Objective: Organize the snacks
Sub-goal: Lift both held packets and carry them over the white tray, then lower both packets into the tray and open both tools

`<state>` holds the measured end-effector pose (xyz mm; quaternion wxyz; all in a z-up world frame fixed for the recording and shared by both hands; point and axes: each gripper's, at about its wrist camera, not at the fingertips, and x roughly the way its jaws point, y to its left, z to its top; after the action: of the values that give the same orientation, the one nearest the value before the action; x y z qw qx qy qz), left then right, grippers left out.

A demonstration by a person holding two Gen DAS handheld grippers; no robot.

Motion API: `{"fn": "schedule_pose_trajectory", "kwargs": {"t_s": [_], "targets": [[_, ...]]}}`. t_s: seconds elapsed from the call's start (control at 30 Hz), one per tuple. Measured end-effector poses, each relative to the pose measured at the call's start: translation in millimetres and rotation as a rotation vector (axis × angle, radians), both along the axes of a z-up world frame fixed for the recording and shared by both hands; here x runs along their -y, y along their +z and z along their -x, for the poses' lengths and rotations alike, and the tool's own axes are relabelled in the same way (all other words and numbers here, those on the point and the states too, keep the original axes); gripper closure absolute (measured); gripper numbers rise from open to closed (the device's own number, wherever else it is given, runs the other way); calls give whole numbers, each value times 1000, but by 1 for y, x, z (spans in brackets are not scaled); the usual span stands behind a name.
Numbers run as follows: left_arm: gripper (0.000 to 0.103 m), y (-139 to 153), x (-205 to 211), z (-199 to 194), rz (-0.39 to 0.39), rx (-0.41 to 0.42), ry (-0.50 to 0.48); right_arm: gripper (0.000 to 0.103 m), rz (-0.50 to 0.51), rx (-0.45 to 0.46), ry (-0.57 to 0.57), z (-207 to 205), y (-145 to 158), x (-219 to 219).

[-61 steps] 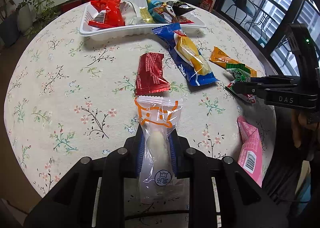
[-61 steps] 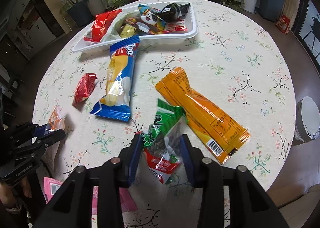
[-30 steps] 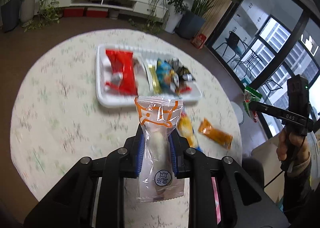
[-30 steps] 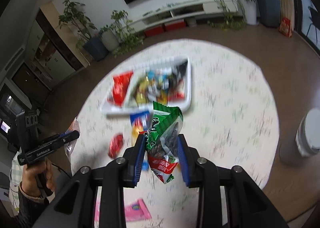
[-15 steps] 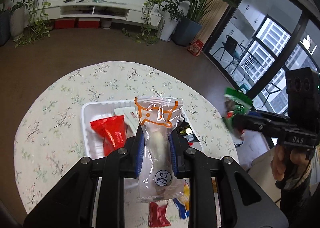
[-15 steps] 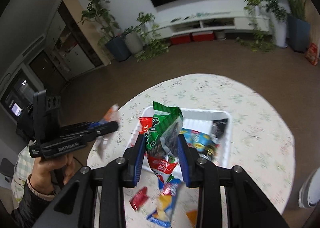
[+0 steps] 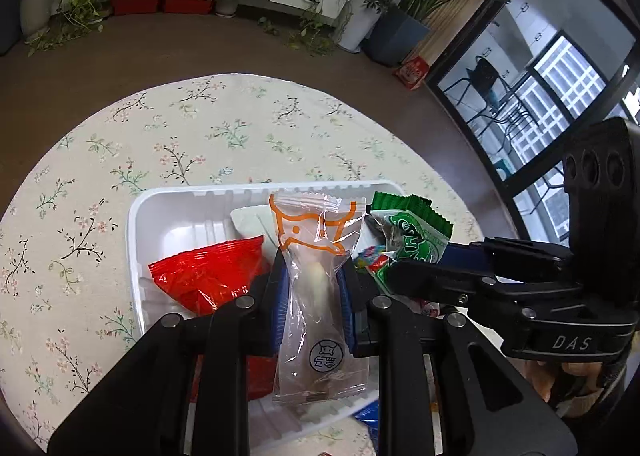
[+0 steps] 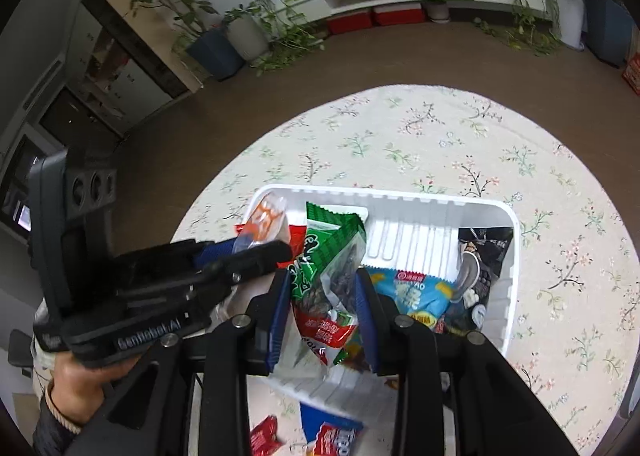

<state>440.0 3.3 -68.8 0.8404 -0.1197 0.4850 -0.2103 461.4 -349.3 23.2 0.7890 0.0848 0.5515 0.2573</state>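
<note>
My left gripper (image 7: 312, 288) is shut on a clear snack packet with orange print (image 7: 314, 280) and holds it over the white tray (image 7: 138, 215). My right gripper (image 8: 322, 296) is shut on a green snack packet (image 8: 328, 268) and holds it over the same tray (image 8: 510, 280). The two grippers are side by side; the right one shows at the right of the left wrist view (image 7: 400, 256), the left one at the left of the right wrist view (image 8: 256, 244). A red packet (image 7: 208, 276), a blue packet (image 8: 412, 292) and a black packet (image 8: 484, 256) lie in the tray.
The tray sits on a round table with a floral cloth (image 7: 200, 135). A blue long packet (image 8: 332, 432) and a small red packet (image 8: 264, 434) lie on the table in front of the tray. Plants and a low white cabinet stand beyond.
Both grippers have come down and closer to the tray with their packets, and now hang side by side over it. The tray fills more of both views.
</note>
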Motion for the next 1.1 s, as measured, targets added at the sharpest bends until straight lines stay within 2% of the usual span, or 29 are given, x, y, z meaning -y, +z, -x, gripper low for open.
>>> {"fn": "schedule_pose_trajectory", "kwargs": {"t_s": [0.13,0.37,0.5,0.73,0.83,0.97,1.1], "targets": [[83,-11,3,-6,-26,-8,7,68,54,1,-3,-5,-11,-6],[83,-33,9,-16,-74,-16,17,68,89,-30,-39,-18,-33,-8],[82,-44,5,-18,-88,-28,31,63,112,-44,-17,-20,-41,-14],[82,-43,2,-12,-92,-28,34,60,117,-57,-31,-21,-46,-13],[81,-38,1,-4,-100,-24,34,55,123,-55,-39,-20,-45,-10],[77,-35,3,0,-113,-10,39,45,103,-45,-66,-20,-40,-2],[66,-33,4,3,-128,6,39,44,92,-44,-73,-17,-37,4]]}}
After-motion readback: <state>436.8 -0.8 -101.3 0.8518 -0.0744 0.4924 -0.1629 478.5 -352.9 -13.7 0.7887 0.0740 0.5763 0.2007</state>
